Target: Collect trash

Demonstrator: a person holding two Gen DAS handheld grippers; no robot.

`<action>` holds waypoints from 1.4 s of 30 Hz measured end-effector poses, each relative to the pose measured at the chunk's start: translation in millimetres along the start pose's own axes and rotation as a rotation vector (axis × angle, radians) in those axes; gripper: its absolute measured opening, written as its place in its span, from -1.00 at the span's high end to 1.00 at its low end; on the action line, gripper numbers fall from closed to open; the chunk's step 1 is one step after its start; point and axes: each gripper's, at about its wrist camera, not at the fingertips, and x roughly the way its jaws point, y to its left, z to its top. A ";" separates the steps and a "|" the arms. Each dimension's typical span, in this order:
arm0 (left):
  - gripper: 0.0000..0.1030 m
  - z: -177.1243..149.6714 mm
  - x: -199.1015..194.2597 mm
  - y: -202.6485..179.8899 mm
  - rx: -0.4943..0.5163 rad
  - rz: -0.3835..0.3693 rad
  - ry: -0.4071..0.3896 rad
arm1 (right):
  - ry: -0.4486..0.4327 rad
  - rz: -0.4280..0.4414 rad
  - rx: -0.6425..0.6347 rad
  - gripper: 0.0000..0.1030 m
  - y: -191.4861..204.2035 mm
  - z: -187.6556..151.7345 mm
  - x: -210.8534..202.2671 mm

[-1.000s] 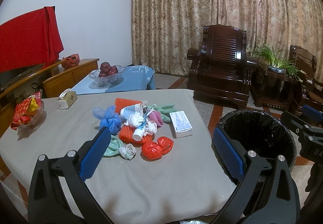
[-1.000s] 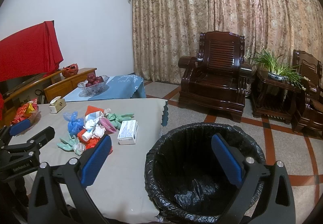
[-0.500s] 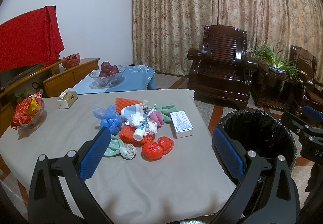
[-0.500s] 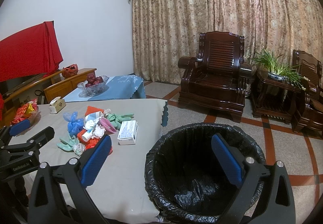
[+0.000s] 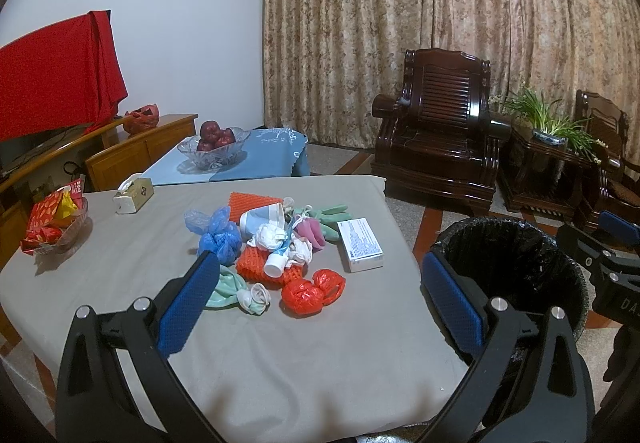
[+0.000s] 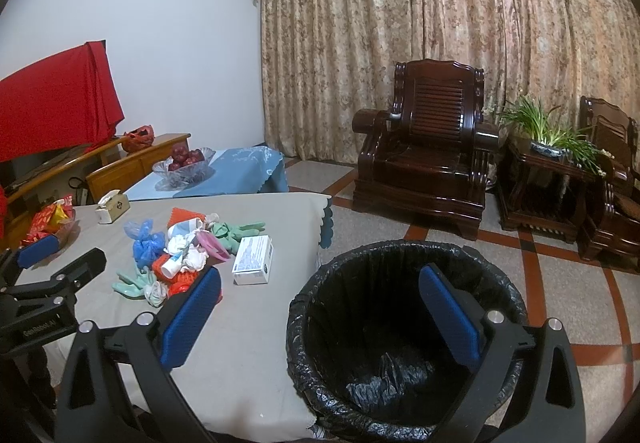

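Mostly light, soft stuff, judging by looks: knotted red bag point(image 5: 311, 291), blue bag point(image 5: 218, 239), crumpled tissue point(image 5: 270, 237), limp green gloves point(image 5: 330, 219), orange foam netting point(image 5: 260, 267). Likely to crush flat under the pads, so best pinched at a knot or bunched fold. White box point(image 5: 359, 245) stiffer, probably near-empty; better taken across its short sides. Small white bottle point(image 5: 275, 265) smooth, may slip.

All heaped on the table point(image 5: 280, 355), ahead of the left gripper point(image 5: 320, 307) and between its fingertips in view, red bag closest. Left gripper spread wide, nothing held, hovering low over the near table edge, levelled at the heap.

Right gripper point(image 6: 320, 307) also spread wide and empty, poised above the bin point(image 6: 404, 343), heap off beyond its left finger point(image 6: 190, 317).
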 end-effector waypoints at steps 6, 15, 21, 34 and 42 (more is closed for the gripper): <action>-0.90 0.0 0.0 0.1 -0.001 0.000 0.000 | 0.000 -0.001 0.000 -0.88 -0.1 0.1 0.4; -0.90 0.0 0.1 0.1 -0.001 0.000 0.001 | 0.000 0.000 0.000 -0.88 -0.1 0.6 0.6; -0.90 0.0 0.1 0.2 -0.002 0.000 0.001 | 0.000 0.000 0.000 -0.88 0.3 0.7 0.9; -0.90 -2.7 1.0 12.6 -0.009 -0.005 0.015 | 0.012 0.008 -0.003 -0.88 -0.4 -4.6 9.2; -0.90 -11.3 26.8 22.4 -0.021 0.008 0.037 | 0.027 0.030 -0.018 -0.88 15.5 2.6 28.5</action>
